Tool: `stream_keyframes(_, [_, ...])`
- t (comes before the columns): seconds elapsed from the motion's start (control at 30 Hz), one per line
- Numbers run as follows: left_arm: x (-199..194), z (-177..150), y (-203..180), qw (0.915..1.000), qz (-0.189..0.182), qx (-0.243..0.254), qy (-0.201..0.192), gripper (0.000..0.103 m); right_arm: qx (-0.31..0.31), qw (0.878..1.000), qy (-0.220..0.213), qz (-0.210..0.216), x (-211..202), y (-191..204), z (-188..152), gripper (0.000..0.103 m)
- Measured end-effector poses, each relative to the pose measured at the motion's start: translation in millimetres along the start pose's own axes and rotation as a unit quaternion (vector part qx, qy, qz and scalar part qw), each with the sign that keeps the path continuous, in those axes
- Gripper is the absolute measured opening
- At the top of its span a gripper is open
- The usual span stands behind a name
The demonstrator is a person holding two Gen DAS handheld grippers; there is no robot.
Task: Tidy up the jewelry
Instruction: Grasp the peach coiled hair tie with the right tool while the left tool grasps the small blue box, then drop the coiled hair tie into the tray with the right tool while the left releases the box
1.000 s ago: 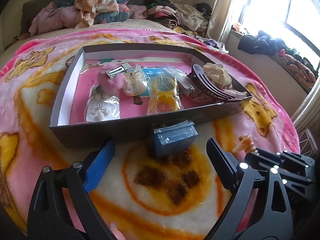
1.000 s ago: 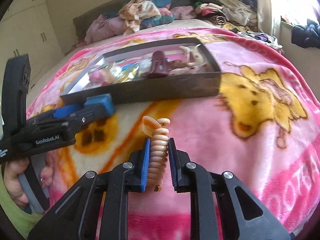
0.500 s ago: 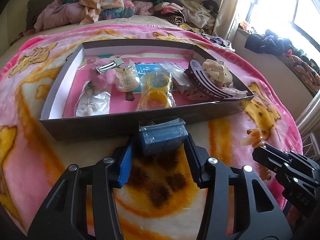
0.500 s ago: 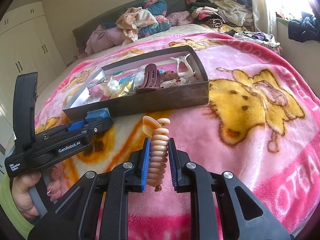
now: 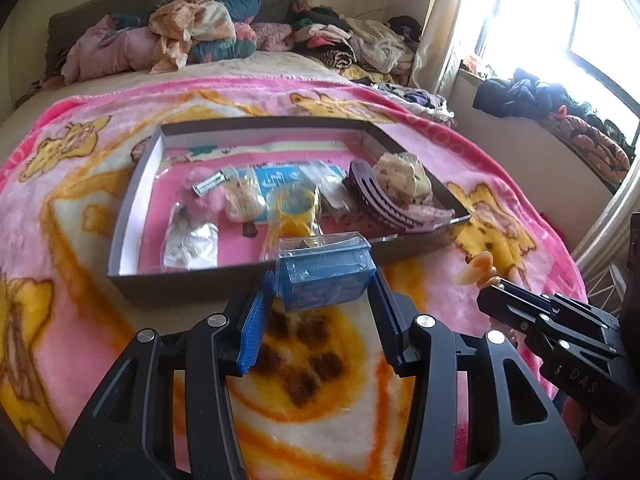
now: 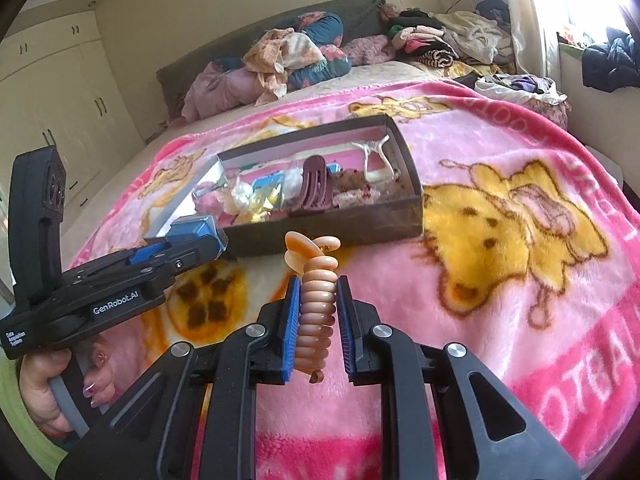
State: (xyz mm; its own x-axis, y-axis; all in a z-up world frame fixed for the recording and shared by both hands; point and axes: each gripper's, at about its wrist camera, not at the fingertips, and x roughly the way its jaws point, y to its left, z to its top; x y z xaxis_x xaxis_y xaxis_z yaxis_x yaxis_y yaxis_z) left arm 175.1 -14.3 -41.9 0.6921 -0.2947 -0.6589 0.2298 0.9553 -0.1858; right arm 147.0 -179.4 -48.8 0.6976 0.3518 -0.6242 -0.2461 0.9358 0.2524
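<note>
The left hand-held gripper (image 5: 325,300) is clamped on a small blue jewelry box (image 5: 326,276) with a clear lid, its blue pads pressed to the box's two sides, and holds it raised in front of the near wall of the dark cardboard tray (image 5: 132,204). The right hand-held gripper (image 6: 318,320) is closed on a peach spiral hair tie (image 6: 316,304), whose coils stand upright between the pads and curl over above the fingertips. In the left wrist view this gripper shows at the right, level with the box.

The tray lies on a pink cartoon-print blanket (image 5: 492,184) spread over the bed (image 6: 256,114). Inside it sit a dark mauve claw clip (image 5: 376,196), a cream patterned hair clip (image 5: 404,178) just behind it, a yellow bangle in plastic wrap (image 5: 290,210), a silver barrette (image 5: 208,184) and a small clear bag (image 5: 192,242). Heaped clothes (image 5: 192,36) lie along the headboard.
</note>
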Motion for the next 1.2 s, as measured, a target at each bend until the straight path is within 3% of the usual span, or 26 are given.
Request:
stream_keyframes(0.23, [4,15,10,0.9998,0.012,-0.006,-0.014,0.039,-0.019,1.000,-0.014,0.004,7,1,30,0.018])
stream_keyframes(0.5, [27,34,19,0.9997,0.019,-0.004,-0.016,0.039,-0.041,0.999,-0.012,0.002,50,-4,70,0.018])
stream_keyframes(0.73, [47,34,25,0.9995,0.030,-0.005,-0.003,0.038,-0.041,0.999,0.008,-0.008,85,-13,77,0.018])
stream_keyframes(0.9, [44,32,24,0.9994,0.034,-0.002,-0.009,0.038,-0.034,0.999,-0.001,-0.001,80,-15,73,0.019])
stream_keyframes(1.2, [14,24,15,0.9976,0.044,0.013,-0.051,0.050,-0.037,0.997,-0.072,0.002,27,-10,55,0.063])
